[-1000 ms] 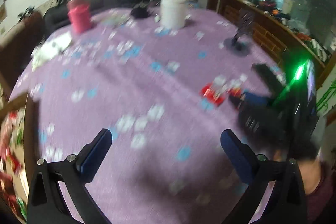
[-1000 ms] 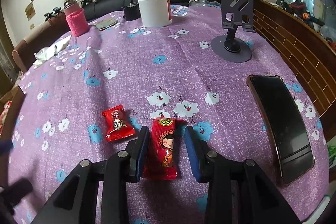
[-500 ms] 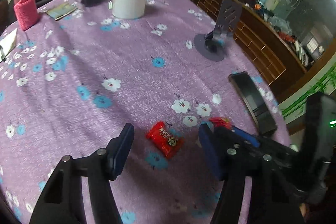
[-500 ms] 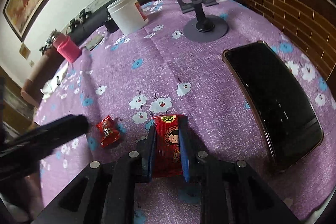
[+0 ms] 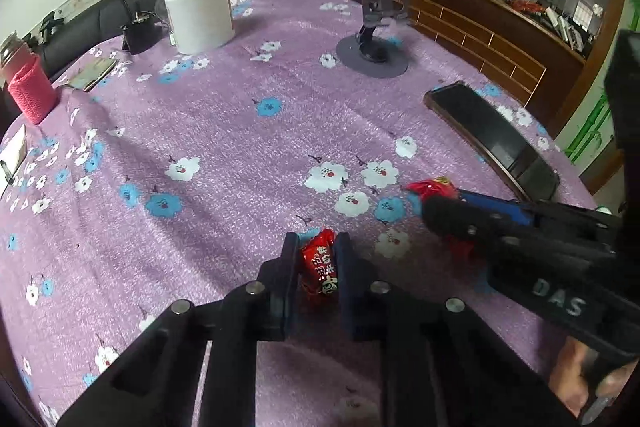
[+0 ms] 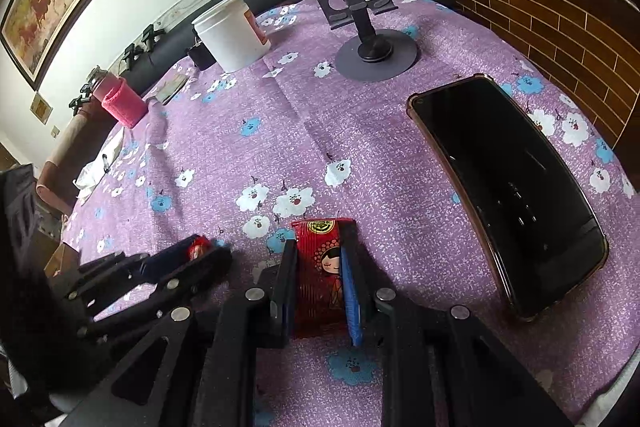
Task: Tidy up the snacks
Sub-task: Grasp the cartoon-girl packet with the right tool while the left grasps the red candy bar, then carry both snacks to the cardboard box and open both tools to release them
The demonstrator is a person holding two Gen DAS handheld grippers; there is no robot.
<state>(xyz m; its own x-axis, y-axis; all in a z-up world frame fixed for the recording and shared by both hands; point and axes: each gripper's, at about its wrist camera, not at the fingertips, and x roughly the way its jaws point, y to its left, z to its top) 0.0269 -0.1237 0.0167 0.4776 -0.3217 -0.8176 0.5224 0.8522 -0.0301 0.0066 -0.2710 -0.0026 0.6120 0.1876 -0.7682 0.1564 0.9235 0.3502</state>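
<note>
My left gripper [image 5: 316,247] is shut on a small red candy [image 5: 320,263] low over the purple flowered tablecloth [image 5: 240,131]. My right gripper [image 6: 320,247] is shut on a larger red snack packet with a cartoon girl [image 6: 320,267]. In the left wrist view the right gripper [image 5: 436,207] comes in from the right with its red packet [image 5: 432,187]. In the right wrist view the left gripper [image 6: 208,251] shows at the lower left with the small candy [image 6: 197,247] between its fingers.
A black phone [image 6: 508,187] lies to the right, near the table edge. A grey phone stand [image 6: 360,23], a white jar [image 6: 232,33] and a pink-sleeved bottle [image 6: 120,99] stand farther back. Papers [image 6: 96,171] lie at the left edge.
My left gripper swung over the table, came down around the small red candy and shut on it. My right gripper closed fully on the larger packet.
</note>
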